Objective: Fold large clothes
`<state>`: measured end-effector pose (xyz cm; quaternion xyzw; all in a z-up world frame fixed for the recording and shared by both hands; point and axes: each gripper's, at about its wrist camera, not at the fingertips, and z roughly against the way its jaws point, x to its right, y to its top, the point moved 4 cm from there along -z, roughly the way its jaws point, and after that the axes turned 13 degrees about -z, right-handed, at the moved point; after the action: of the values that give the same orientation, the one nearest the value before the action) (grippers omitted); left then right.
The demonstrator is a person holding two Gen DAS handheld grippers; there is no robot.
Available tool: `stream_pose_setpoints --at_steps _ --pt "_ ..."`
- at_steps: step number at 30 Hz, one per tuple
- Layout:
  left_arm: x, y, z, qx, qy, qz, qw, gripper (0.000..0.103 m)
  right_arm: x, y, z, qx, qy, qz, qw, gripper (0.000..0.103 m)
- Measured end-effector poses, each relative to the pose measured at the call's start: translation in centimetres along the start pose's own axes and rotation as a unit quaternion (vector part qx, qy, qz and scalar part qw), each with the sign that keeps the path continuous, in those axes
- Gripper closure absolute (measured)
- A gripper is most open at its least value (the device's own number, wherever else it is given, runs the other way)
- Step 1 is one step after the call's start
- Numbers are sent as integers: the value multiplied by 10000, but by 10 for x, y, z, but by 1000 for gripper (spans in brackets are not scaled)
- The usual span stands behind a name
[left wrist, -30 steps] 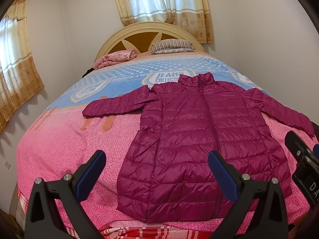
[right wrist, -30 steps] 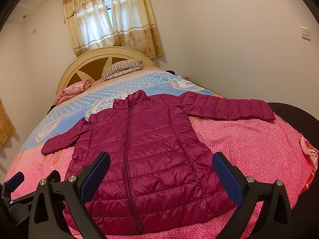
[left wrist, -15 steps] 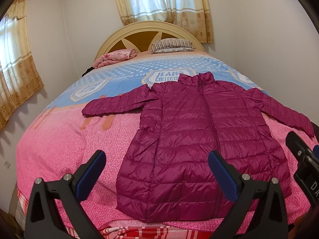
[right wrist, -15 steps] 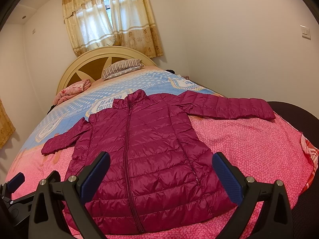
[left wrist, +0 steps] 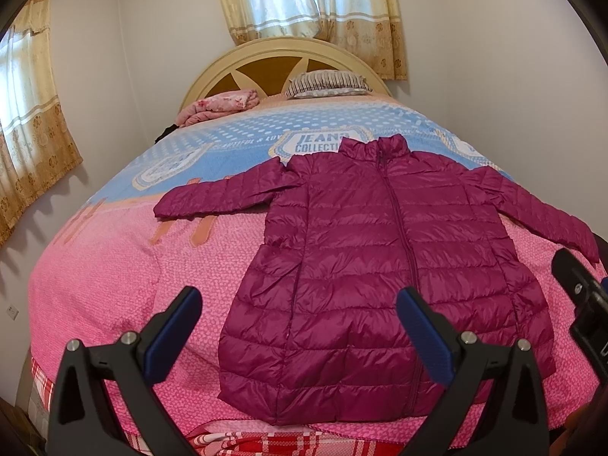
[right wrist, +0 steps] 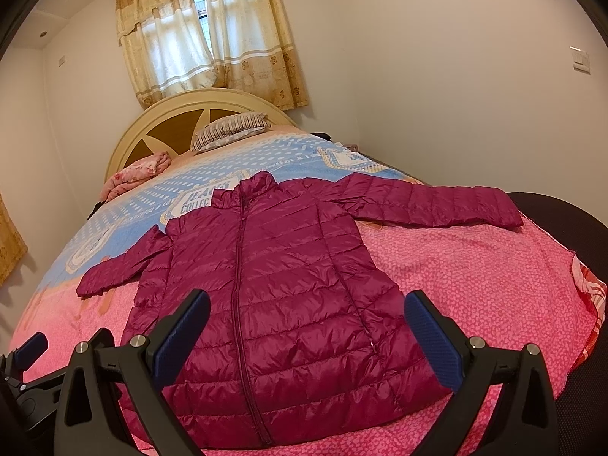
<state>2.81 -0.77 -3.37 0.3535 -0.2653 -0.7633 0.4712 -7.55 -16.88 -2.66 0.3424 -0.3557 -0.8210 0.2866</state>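
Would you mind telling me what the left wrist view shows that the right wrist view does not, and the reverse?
Only the left wrist view shows the red plaid fabric at the bed's foot, a side-wall curtain and a wall outlet. Only the right wrist view shows the light switch and the whole far sleeve. Both share the magenta puffer coat spread flat on the bed, the striped pillow, and each other's open tool: right tool, left tool.
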Motion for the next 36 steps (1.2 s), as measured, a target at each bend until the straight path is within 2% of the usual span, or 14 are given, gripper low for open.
stream_pose_setpoints --at_steps 9,16,20,22,25,29,32,34,35,36 --pt "0 6 -19 -116 22 0 9999 0 15 10 -17 -80 -141 -177 9997 1" --pt "3 17 -44 -193 -18 -20 9998 0 35 21 -45 -182 -318 -319 9988 1" --pt "4 25 -59 -154 -329 -35 9993 0 58 34 -63 -264 -284 -429 9983 1" --pt "0 30 -71 -137 -531 -14 9985 0 92 55 -75 -222 -471 -664 9964 1" --pt "-11 35 -94 -221 -747 122 9969 0 161 93 -89 -142 -804 -1507 9852 1" --pt "-27 42 -125 -422 -645 291 9966 0 260 143 -112 68 -1062 -2706 9568 2" --pt "-33 46 -137 -487 -547 320 9968 0 315 162 -137 128 -1579 -3104 9373 3" --pt "-35 48 -145 -543 -561 359 9963 0 332 164 -159 -70 -1840 -3142 9313 4" --pt "-35 49 -149 -577 -566 374 9960 0 337 164 -171 -212 -1917 -3143 9295 7" --pt "-36 49 -153 -617 -572 386 9957 0 340 163 -182 -331 -1978 -3145 9278 15"
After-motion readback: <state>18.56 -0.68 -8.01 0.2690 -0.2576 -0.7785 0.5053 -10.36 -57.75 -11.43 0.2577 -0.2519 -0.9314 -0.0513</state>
